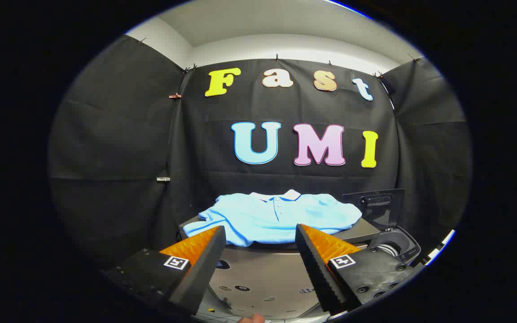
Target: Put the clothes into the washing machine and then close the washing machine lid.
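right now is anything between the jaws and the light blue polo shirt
Nothing visible. The open gripper has its jaws spread, with the light blue polo shirt lying flat just ahead of them, beside the washing machine's raised dark lid.

Light-blue soft cloth polo shirt (272,217), matt, gently creased. Grey washing machine top (263,273) glossy, smooth, reflective. Dark plastic lid (377,206) semi-gloss. Open tongs (260,251): ridged, toothed finger faces (317,264), empty gap between them.

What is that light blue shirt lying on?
The light blue polo shirt lies spread on a dark flat top, beyond the open gripper. The surface under the shirt is covered. Beside it, a raised lid stands over a round opening.
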A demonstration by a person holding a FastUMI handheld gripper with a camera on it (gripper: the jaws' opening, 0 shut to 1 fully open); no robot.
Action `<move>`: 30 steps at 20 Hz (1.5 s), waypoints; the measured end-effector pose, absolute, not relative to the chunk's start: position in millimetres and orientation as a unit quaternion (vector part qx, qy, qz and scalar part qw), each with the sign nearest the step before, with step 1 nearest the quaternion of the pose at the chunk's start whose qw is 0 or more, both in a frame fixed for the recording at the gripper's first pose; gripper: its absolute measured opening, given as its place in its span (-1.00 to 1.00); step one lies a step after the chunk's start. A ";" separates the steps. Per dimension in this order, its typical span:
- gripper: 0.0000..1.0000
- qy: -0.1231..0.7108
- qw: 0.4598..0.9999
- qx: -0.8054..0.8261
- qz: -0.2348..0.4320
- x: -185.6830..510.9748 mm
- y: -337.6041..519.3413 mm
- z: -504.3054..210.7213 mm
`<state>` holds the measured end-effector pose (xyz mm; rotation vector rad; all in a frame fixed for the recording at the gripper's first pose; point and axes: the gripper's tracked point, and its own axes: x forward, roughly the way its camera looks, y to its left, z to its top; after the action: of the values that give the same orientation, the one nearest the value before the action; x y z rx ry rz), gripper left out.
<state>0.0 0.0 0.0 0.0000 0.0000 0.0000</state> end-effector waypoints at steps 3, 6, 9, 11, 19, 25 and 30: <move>0.96 0.000 1.000 -0.007 -0.001 -1.4 0.6 -0.4; 0.96 -0.002 1.000 -0.005 0.000 -1.5 4.4 -0.5; 0.96 0.000 1.000 -0.007 0.000 -1.5 6.4 -2.6; 0.96 0.002 1.000 -0.005 0.003 -0.9 8.4 -4.6; 0.96 -0.001 1.000 -0.008 0.002 3.0 13.5 -2.2; 0.96 -0.004 1.000 0.004 -0.003 12.3 13.3 6.2; 0.96 -0.002 1.000 0.009 -0.012 34.8 3.6 22.0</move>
<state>34.8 3.6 22.0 0.0174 -0.0031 -0.0235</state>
